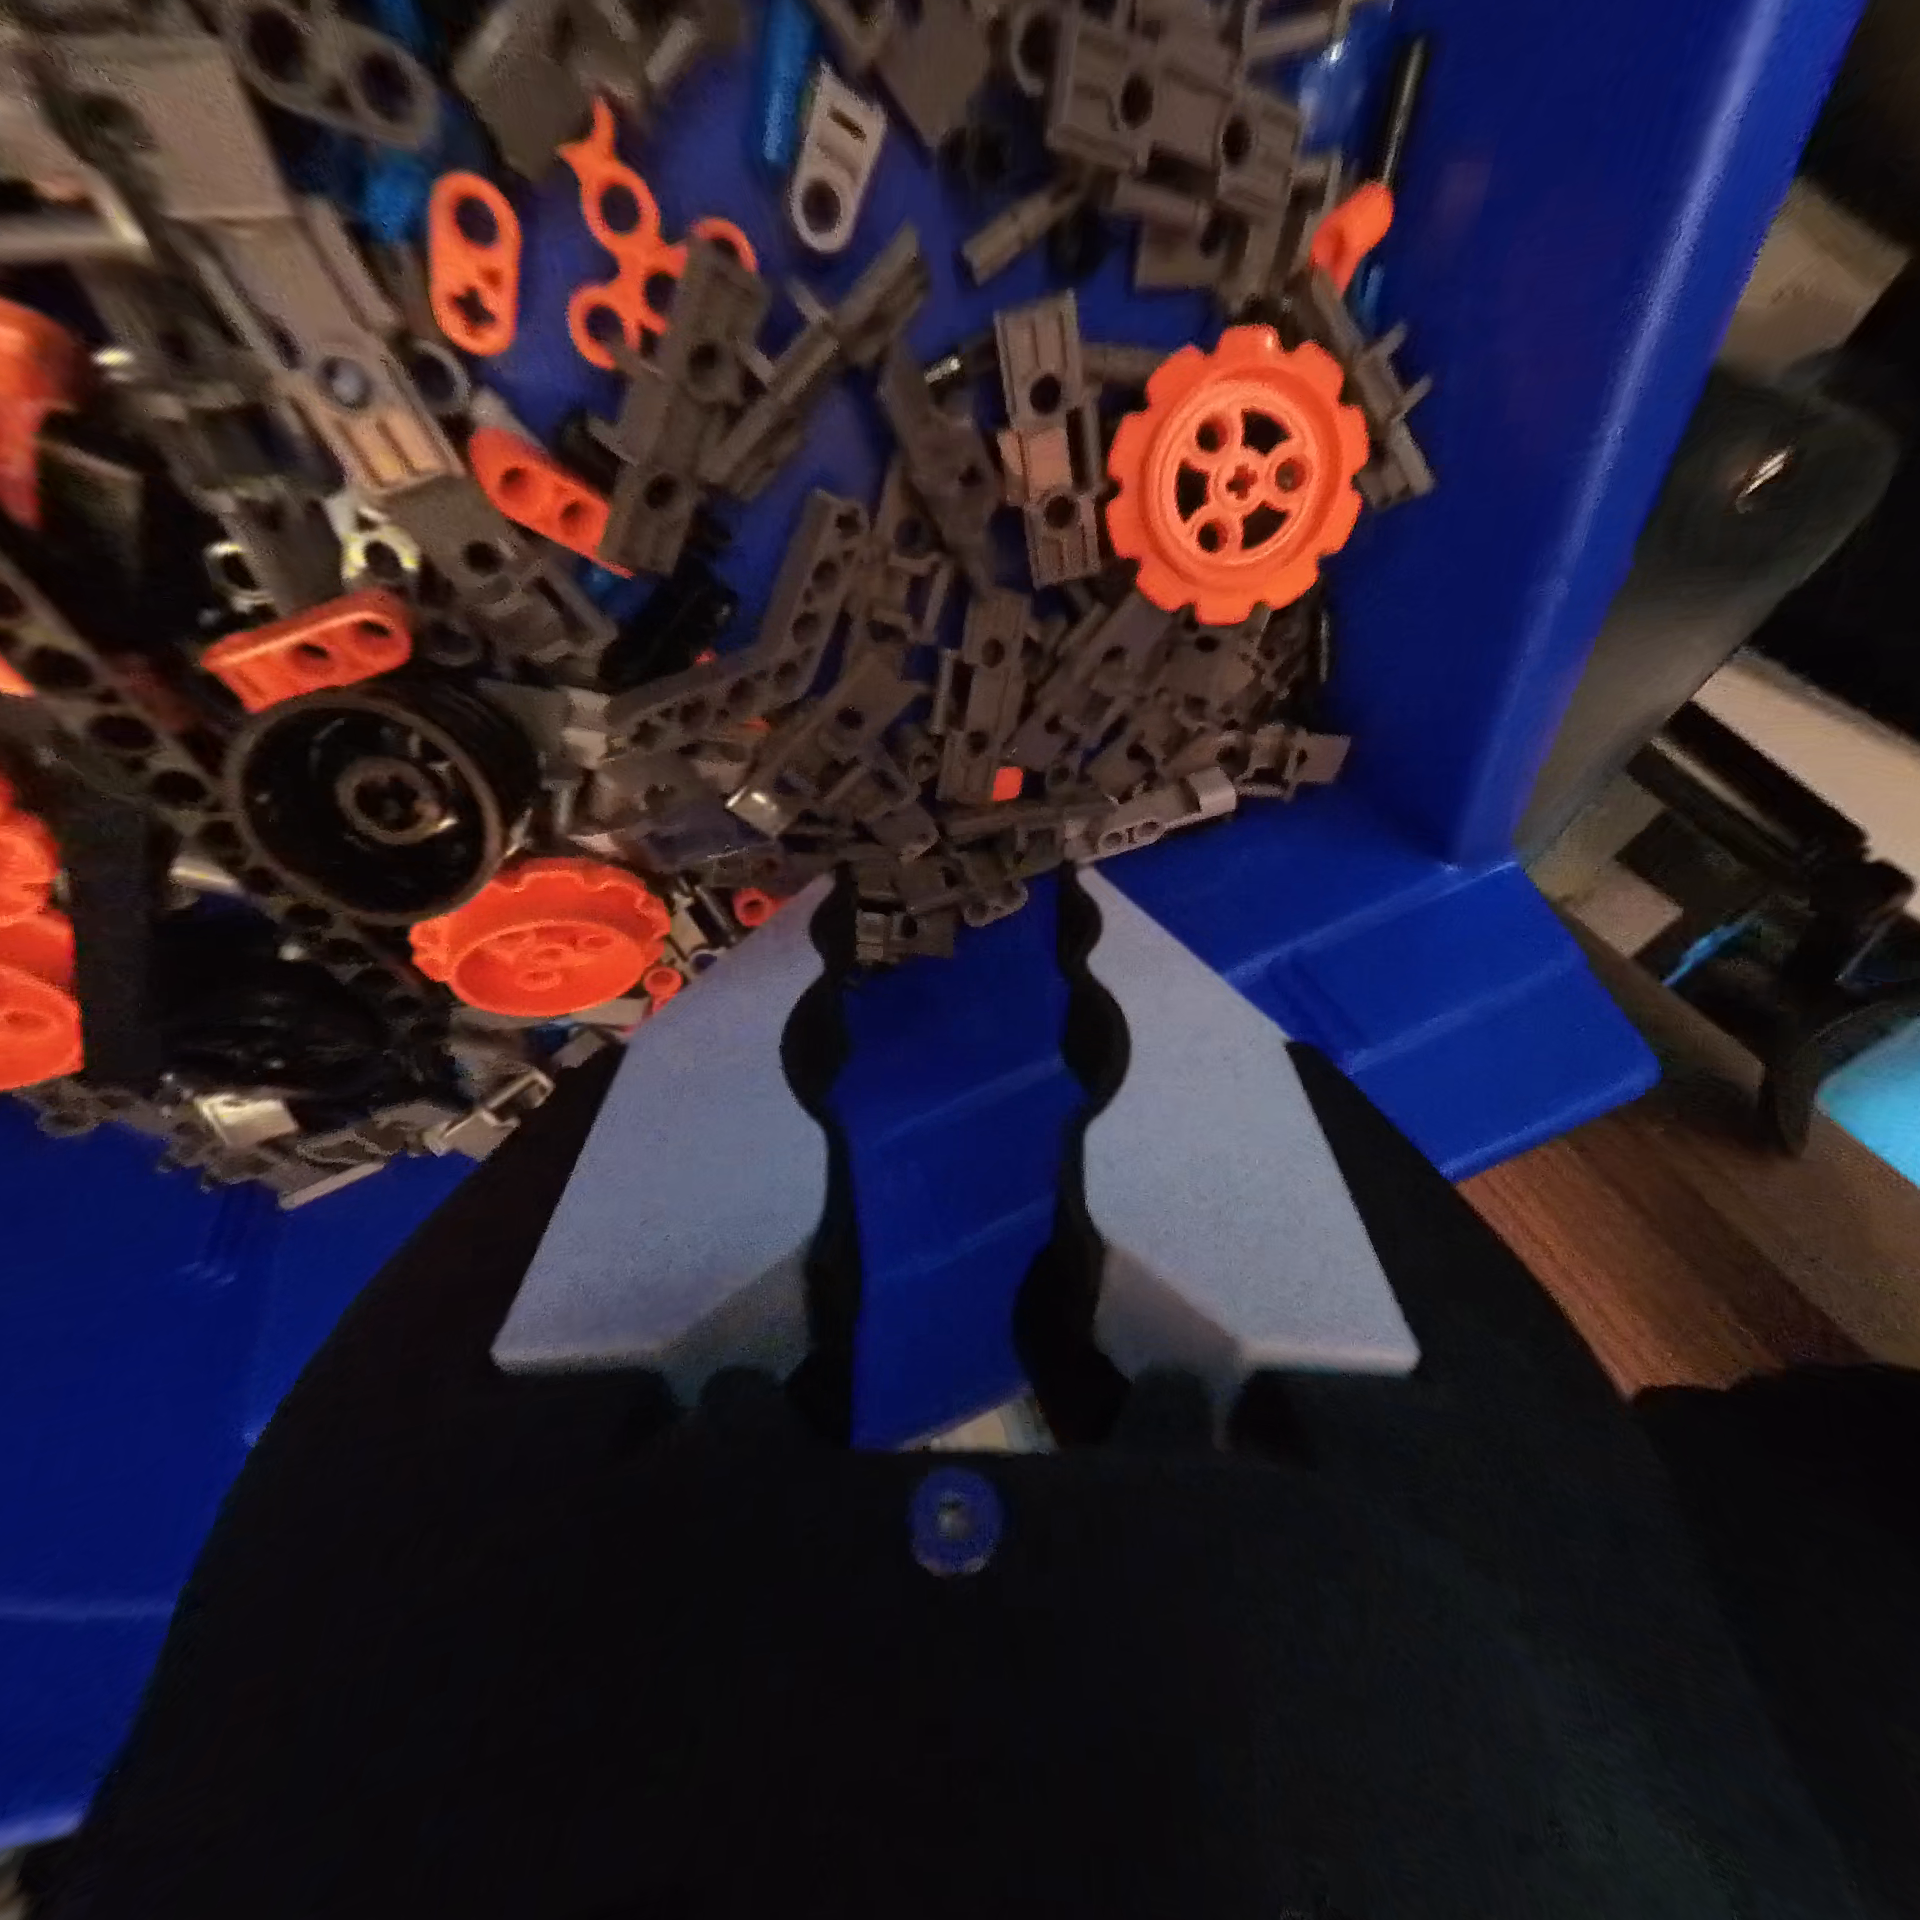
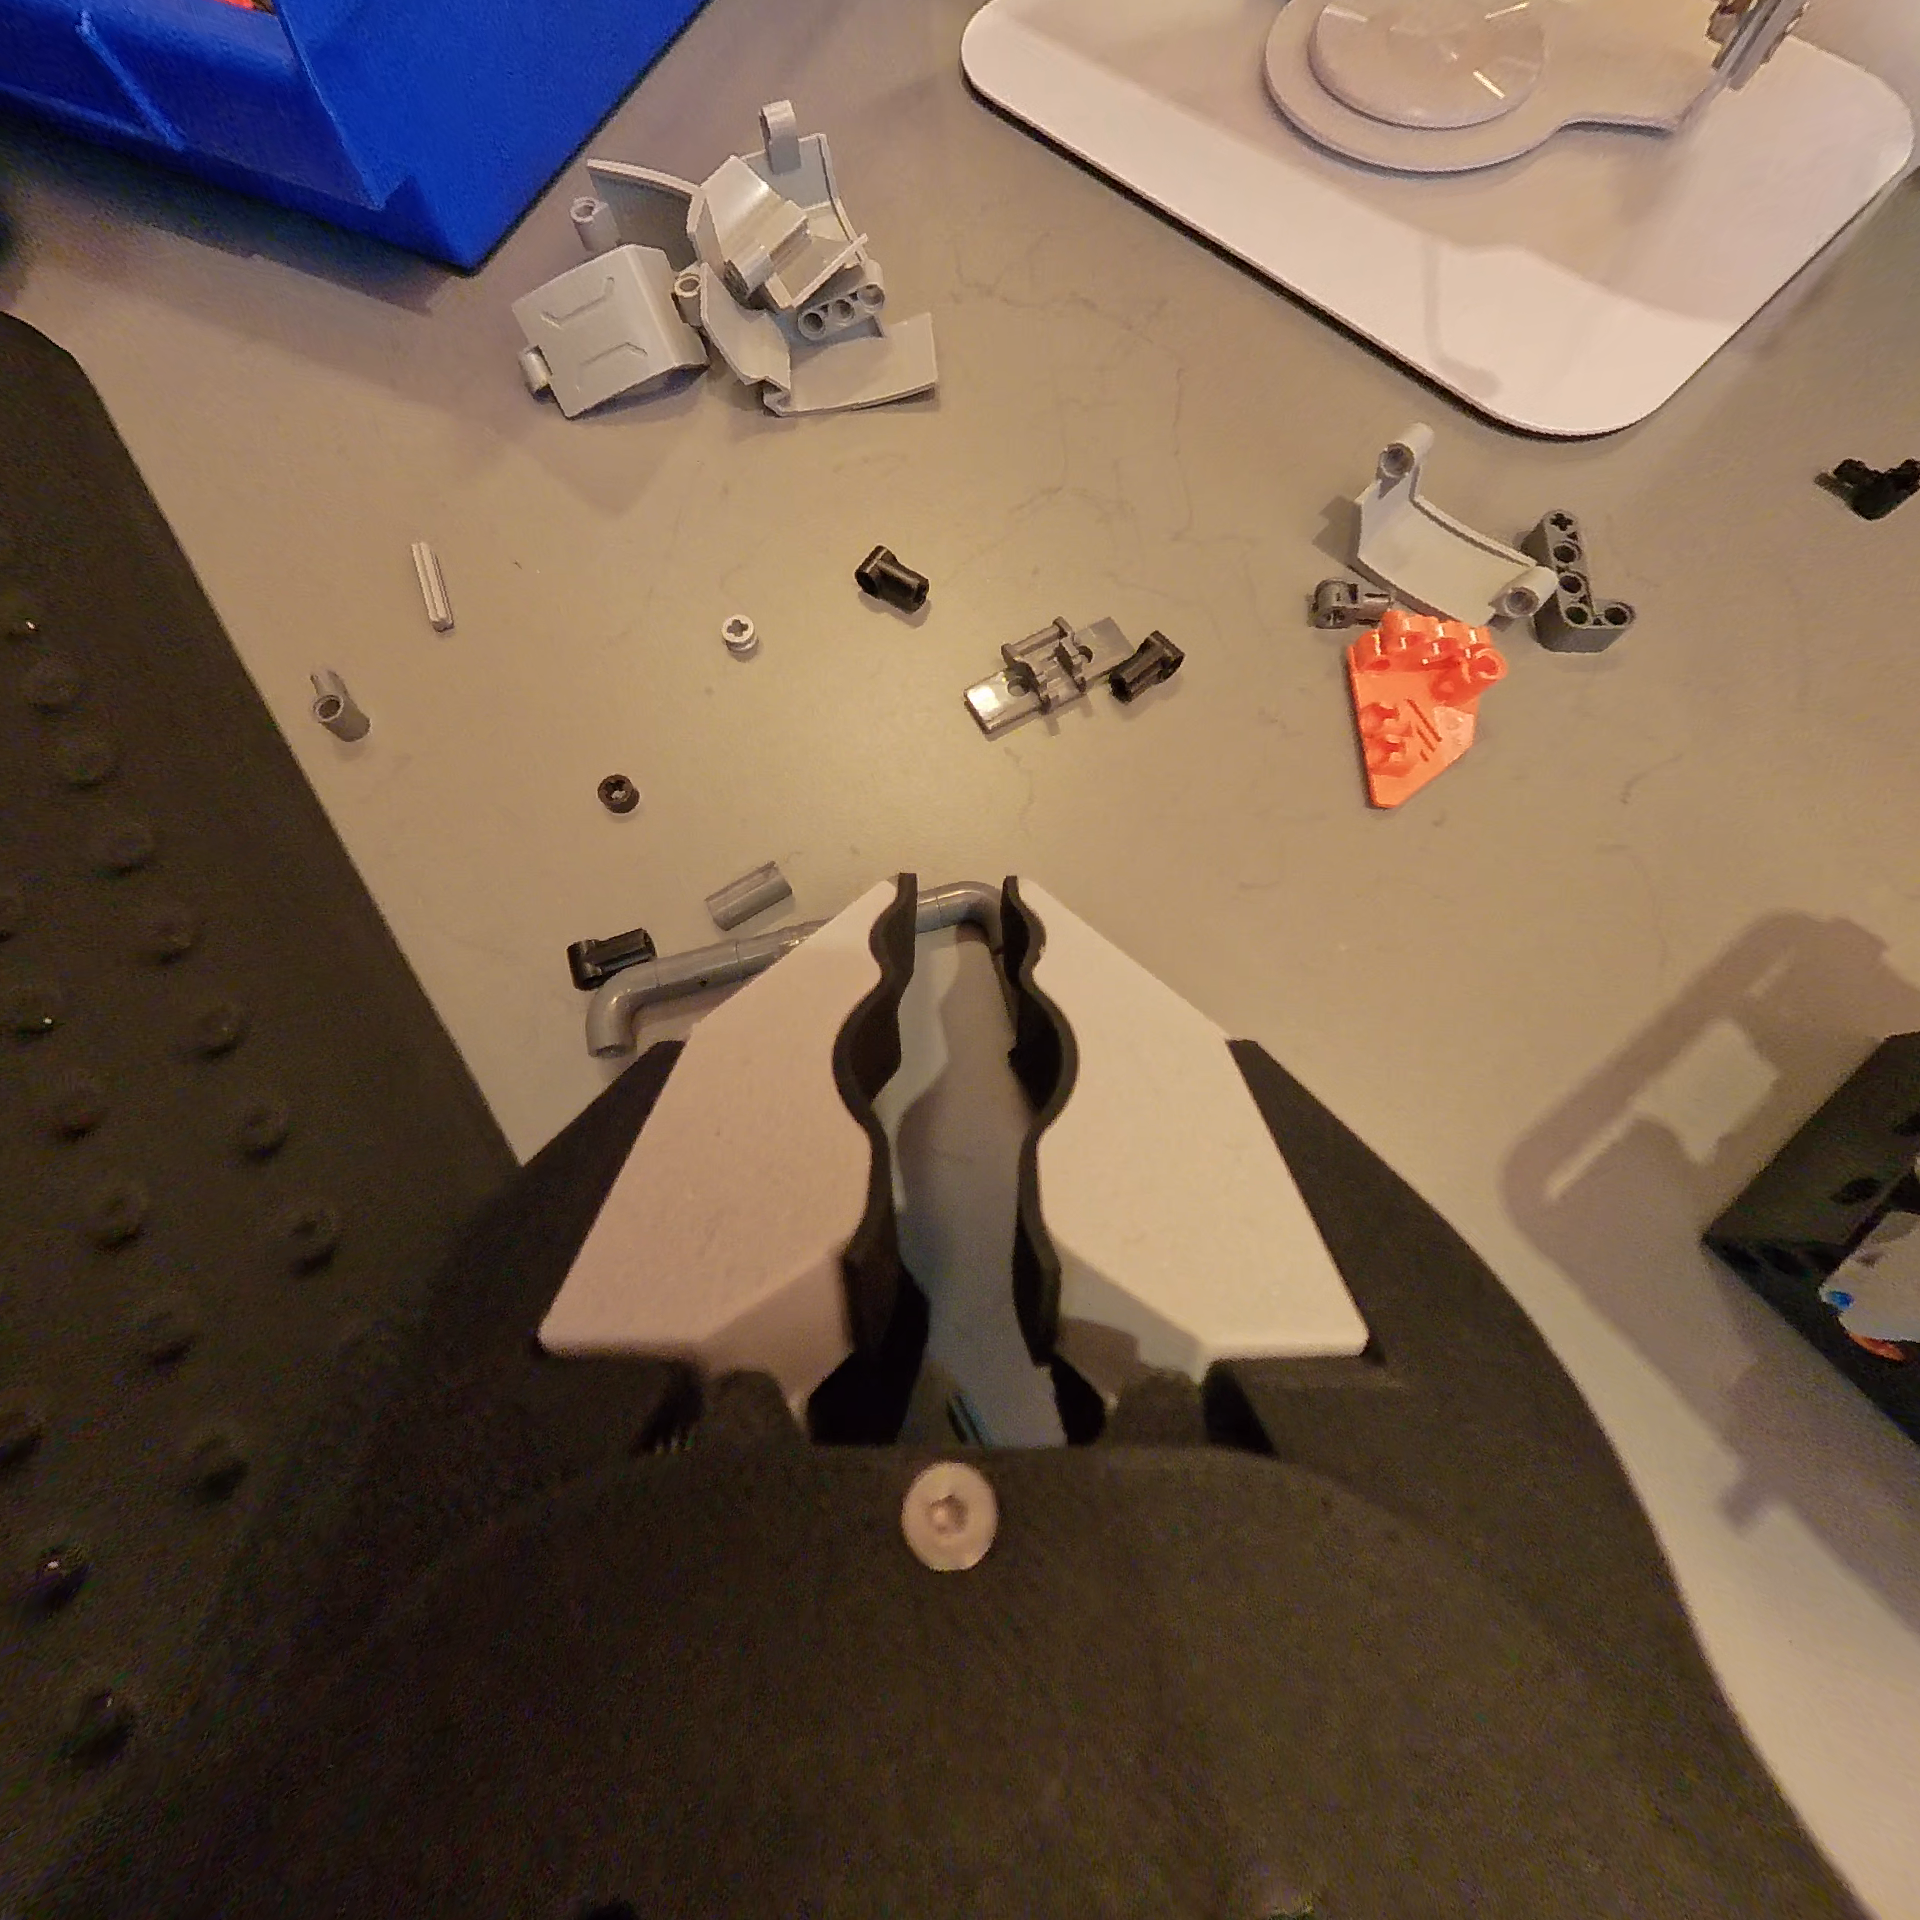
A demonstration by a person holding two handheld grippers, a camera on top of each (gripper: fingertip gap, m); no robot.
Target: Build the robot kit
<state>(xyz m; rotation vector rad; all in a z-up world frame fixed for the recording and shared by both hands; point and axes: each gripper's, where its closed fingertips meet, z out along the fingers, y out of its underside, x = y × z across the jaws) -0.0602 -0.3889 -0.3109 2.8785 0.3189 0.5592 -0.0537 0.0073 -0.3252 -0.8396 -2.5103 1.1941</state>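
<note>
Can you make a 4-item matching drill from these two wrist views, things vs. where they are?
Things:
1. orange gear wheel
2. black tyre wheel
3. orange wedge plate
4. bent grey tube

Places:
A. between the right hand-held gripper's fingertips
B. on the grey table, beside a dark grey L-beam
C. in the blue bin, against its wall
D. in the bin, among black beams

Pairs: 1-C, 2-D, 3-B, 4-A

The blue bin [image 1: 1538, 520] at right of the left wrist view is glossy moulded plastic; the orange gear [image 1: 1236, 473] inside looks smooth plastic. Lower right, the table edge [image 1: 1662, 1247] shows wood grain. In the right wrist view the grey tabletop [image 2: 1143, 831] is matt, faintly veined.
</note>
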